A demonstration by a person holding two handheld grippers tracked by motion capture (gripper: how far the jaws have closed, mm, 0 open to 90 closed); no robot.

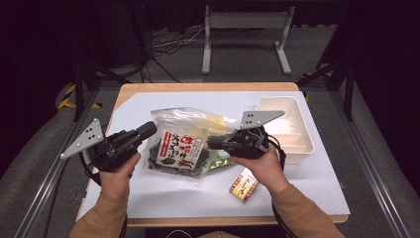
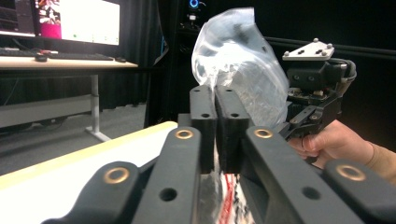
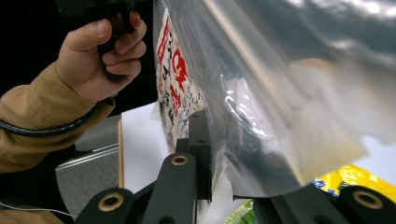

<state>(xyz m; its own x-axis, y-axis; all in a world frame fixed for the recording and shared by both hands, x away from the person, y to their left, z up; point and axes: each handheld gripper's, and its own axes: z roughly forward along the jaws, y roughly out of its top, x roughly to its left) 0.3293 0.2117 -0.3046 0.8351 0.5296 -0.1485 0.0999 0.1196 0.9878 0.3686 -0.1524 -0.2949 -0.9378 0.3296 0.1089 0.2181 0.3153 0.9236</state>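
A clear plastic bag [image 1: 190, 121] is held up off the table between both grippers. Inside it is a dark seaweed packet [image 1: 179, 151] with a red and white label. My left gripper [image 1: 151, 130] is at the bag's left edge. In the left gripper view its jaws [image 2: 215, 91] are shut on the film, and the bag [image 2: 233, 56] billows above them. My right gripper [image 1: 210, 142] is at the bag's right side. In the right gripper view the film [image 3: 280, 93] lies pinched at the left pad [image 3: 198, 149], the other pad is hidden behind it, and the label [image 3: 175, 88] is close.
A white tray [image 1: 302, 144] stands at the table's right. A small red and yellow box [image 1: 243, 185] lies near the front edge, and a green and yellow packet [image 1: 218, 161] lies under the bag. White paper [image 1: 163, 196] covers the wooden table.
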